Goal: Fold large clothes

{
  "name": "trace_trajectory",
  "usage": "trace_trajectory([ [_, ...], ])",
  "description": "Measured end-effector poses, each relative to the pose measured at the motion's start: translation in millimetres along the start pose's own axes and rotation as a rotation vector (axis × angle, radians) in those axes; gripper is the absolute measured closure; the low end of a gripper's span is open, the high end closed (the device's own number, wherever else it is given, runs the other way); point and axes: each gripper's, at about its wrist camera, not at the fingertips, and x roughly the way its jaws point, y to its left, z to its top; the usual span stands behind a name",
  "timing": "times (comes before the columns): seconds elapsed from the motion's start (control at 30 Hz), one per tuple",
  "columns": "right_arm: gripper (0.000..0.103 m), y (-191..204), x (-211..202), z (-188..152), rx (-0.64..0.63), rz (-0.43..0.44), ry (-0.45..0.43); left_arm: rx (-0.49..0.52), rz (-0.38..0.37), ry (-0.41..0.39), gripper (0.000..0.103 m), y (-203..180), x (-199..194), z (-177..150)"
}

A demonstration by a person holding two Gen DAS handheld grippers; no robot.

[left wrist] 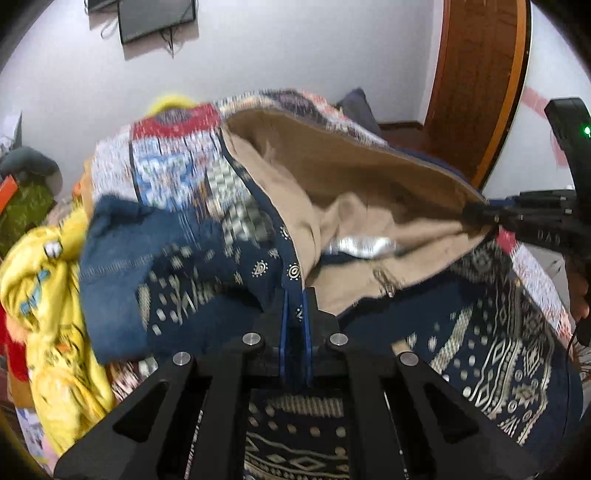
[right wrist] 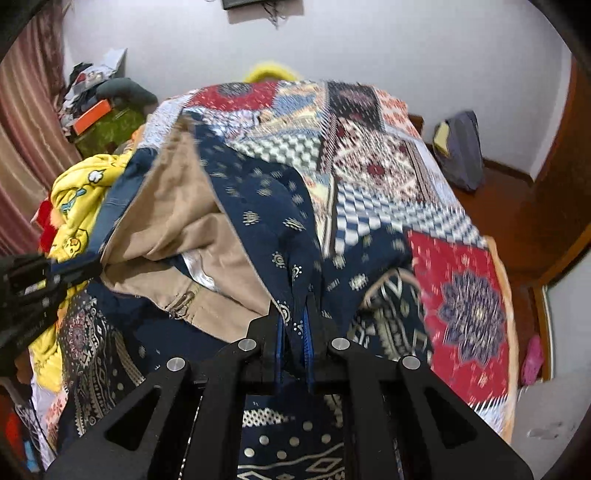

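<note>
Patchwork bedspread (right wrist: 388,173) in red, white and blue squares fills the right wrist view out to the bed's far edge, with wooden floor (right wrist: 517,206) and a grey bag (right wrist: 461,151) against the wall beyond; the left wrist view shows only a strip of that bedspread and instead catches a wall-mounted screen (left wrist: 157,20) and a wooden door (left wrist: 480,81). Both views show the yellow cartoon-print cloth (left wrist: 55,332) heaped at the left. Over the bed hangs the navy patterned garment (left wrist: 480,350) with its tan lining (a silver label sits inside), stretched between the two claws. The left claw (left wrist: 295,314) is pinched closed on one navy edge of it, cloth rising straight from its tips; the right claw (right wrist: 295,325) is likewise clamped on another edge, cloth draping away on either side.
</note>
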Motion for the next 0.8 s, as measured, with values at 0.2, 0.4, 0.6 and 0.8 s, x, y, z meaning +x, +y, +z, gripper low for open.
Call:
trace_trajectory([
  [0.2, 0.086, -11.1, 11.3, -13.1, 0.031, -0.044, 0.029, -0.032, -0.019, 0.109, 0.097, 6.4, 34.1, -23.4],
  [0.4, 0.055, -5.1, 20.9, -23.9, -0.063, -0.146, 0.088, -0.035, -0.019, 0.152, 0.079, 11.2, 46.7, -36.4],
  [0.6, 0.054, 9.3, 12.7, -20.0, -0.126, -0.129, 0.083, -0.027, -0.005, 0.099, 0.061, 17.7, 23.2, -31.2],
  [0.8, 0.05, 33.2, 10.7, -6.1, -0.178, -0.108, 0.044, -0.057, 0.005, 0.047, 0.053, 34.5, 8.7, -10.3],
])
